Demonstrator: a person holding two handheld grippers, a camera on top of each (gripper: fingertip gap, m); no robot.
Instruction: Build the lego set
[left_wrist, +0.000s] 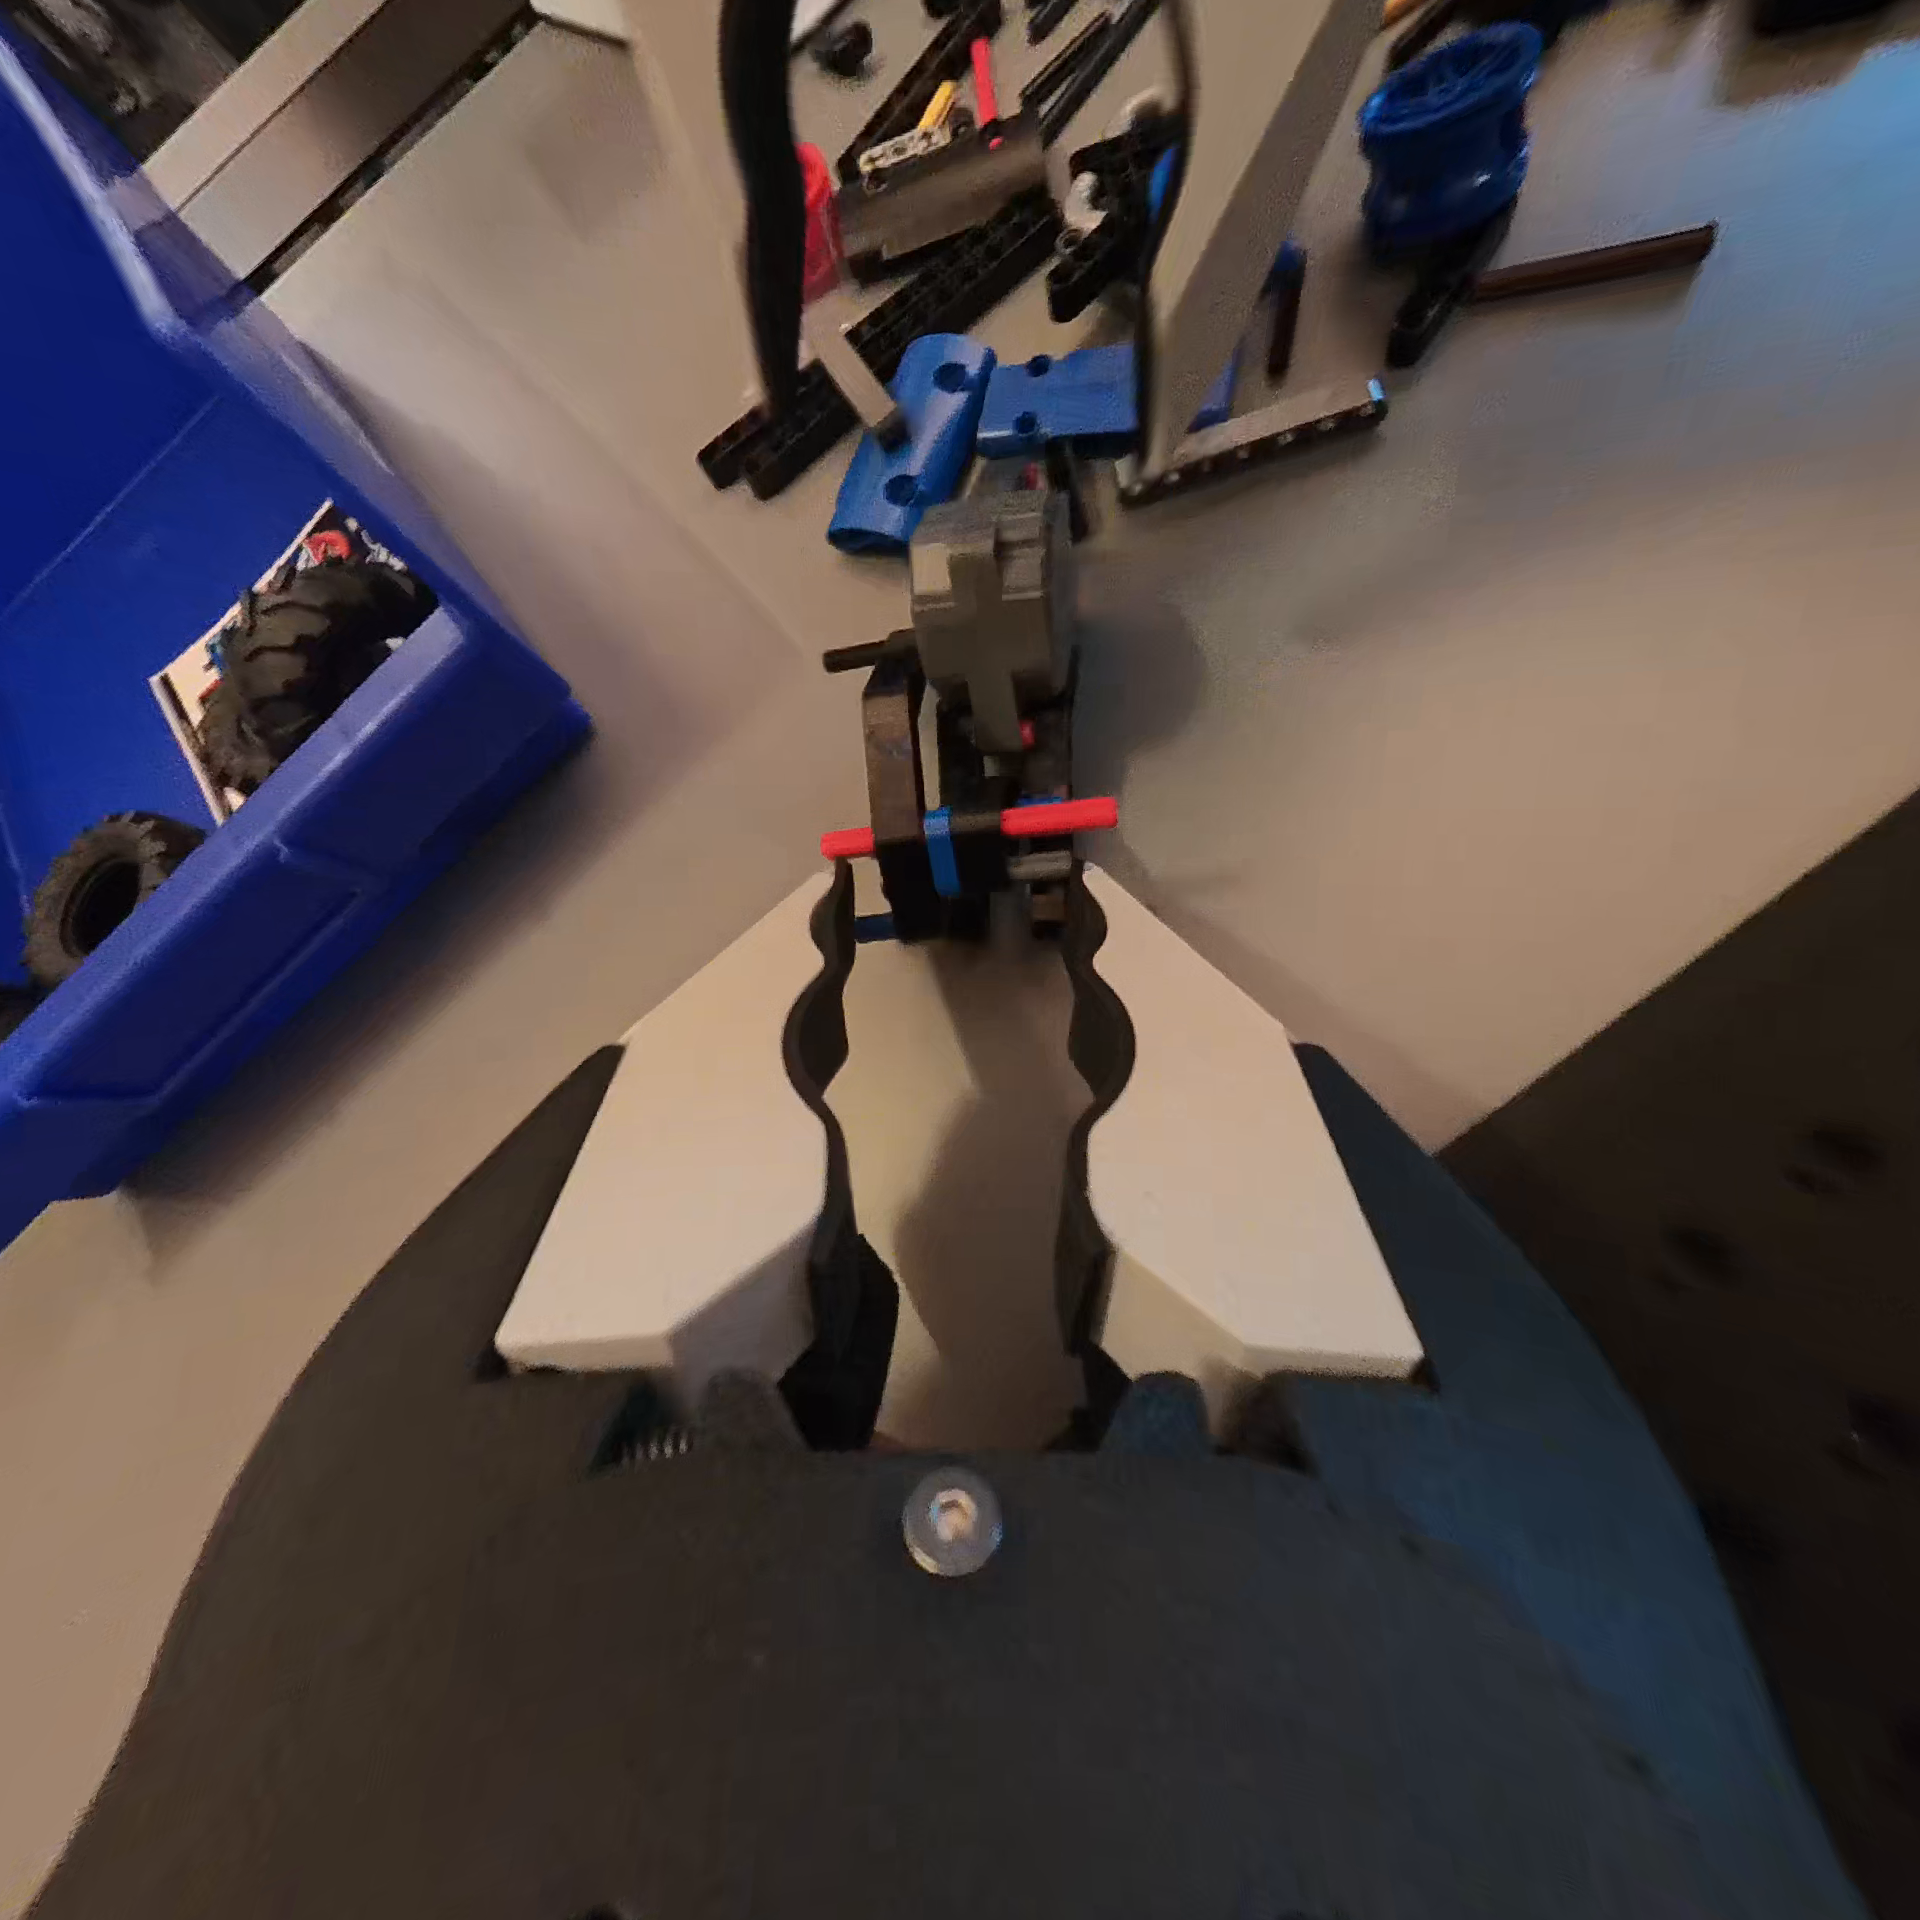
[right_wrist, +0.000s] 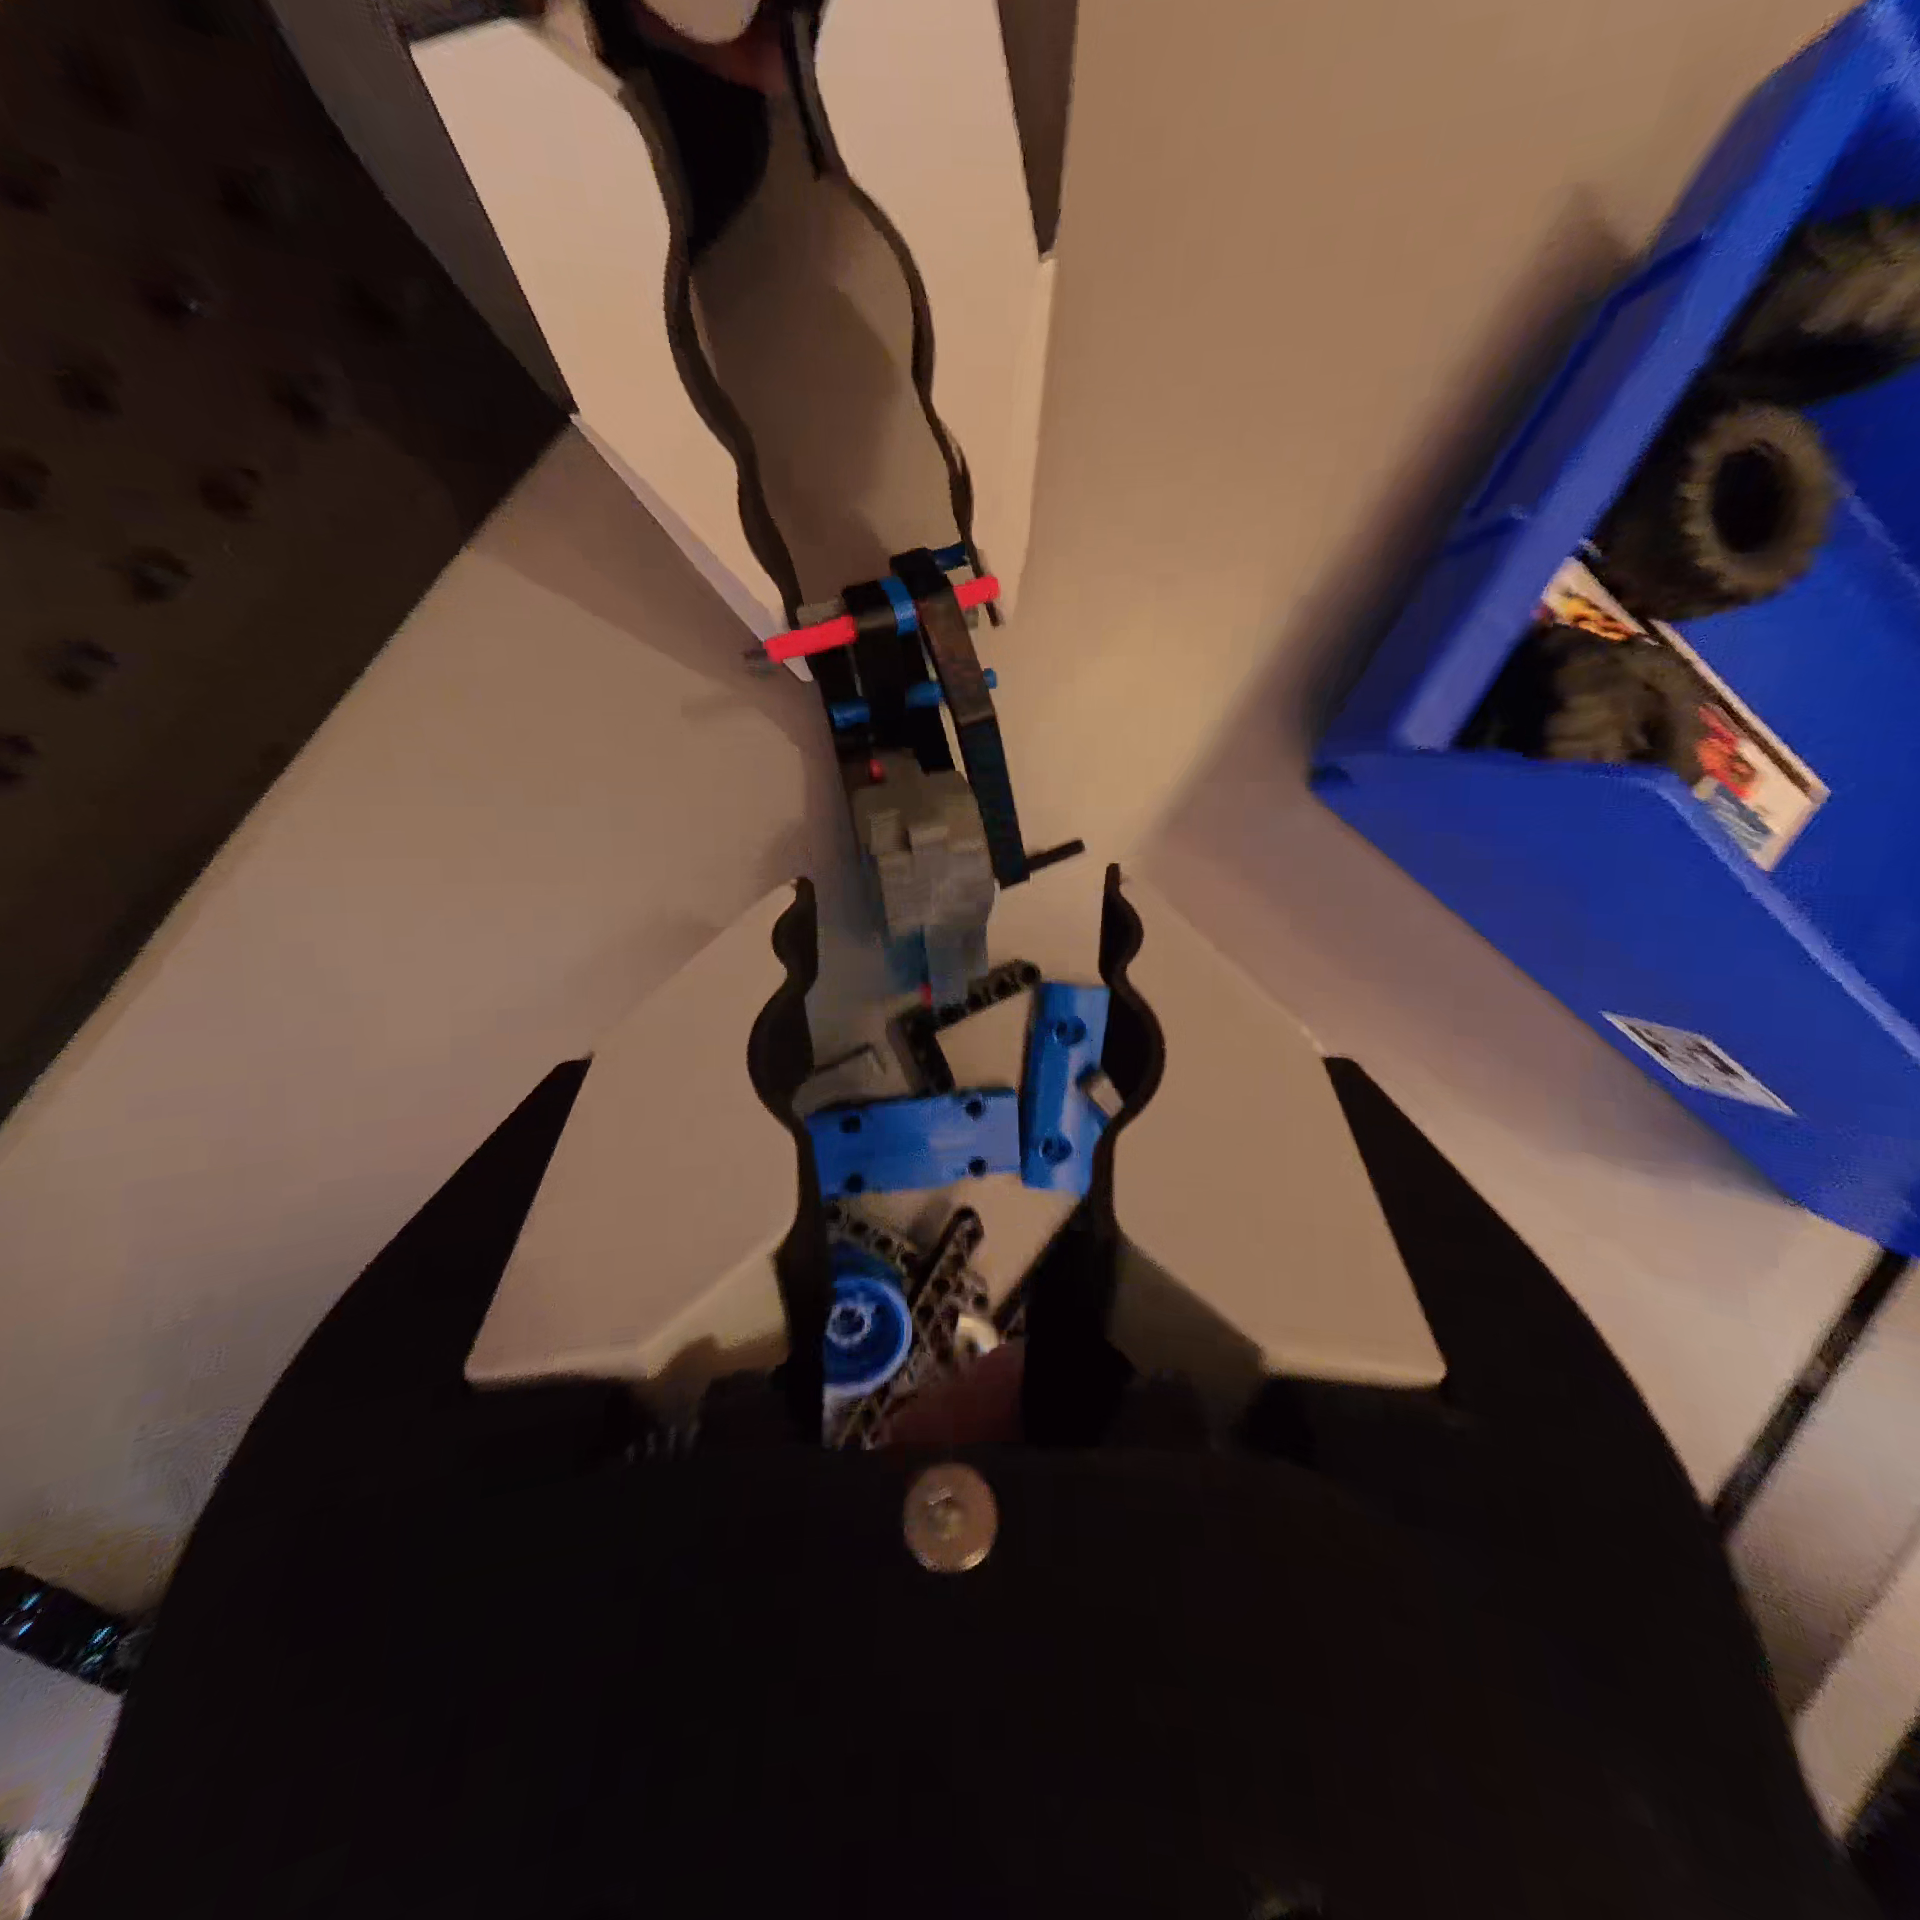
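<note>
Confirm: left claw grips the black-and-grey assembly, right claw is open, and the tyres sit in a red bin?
Not quite: the bin holding the tyres is blue, not red, as the left wrist view shows. The rest holds: the left claw grips the assembly, and the right claw is open.

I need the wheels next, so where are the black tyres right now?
The black tyres sit in the blue bin on the left of the left wrist view, beside a picture card.

A plain grey surface (left_wrist: 1455, 675) is observed under warm, dim light. Beyond its edge, a dark panel (left_wrist: 1714, 1195) dotted with holes is noted. Soft shadows are cast throughout.
</note>
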